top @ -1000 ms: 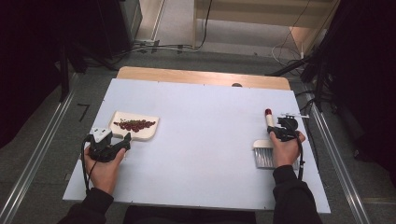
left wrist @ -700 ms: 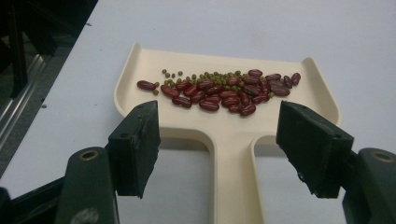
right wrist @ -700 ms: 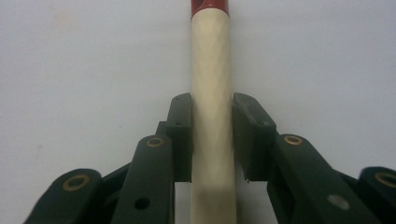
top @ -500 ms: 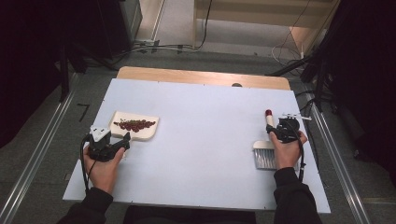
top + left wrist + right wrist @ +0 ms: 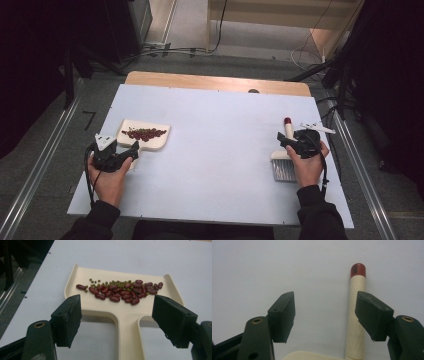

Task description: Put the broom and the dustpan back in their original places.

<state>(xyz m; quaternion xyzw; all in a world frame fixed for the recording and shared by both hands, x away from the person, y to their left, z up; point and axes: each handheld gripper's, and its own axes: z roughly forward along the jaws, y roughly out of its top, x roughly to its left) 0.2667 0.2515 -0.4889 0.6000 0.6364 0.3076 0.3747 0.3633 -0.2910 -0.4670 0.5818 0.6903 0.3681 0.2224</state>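
A cream dustpan lies on the left of the table with red and green beans in it. Its handle runs between the jaws of my left gripper, which have just been opening and stand clear of it. On the right lies a cream brush with a red-capped handle. My right gripper hovers over that handle, and its jaws have just been opening too. The handle lies between them, close to the right jaw, and neither pad presses on it.
The white table has a wooden strip along its far edge. Metal rails run along both sides, with dark floor and cables beyond. The beans sit in a heap near the pan's far lip.
My right gripper has drawn back a little toward the person, while the brush stays flat on the table. The left hand and the dustpan have not moved.
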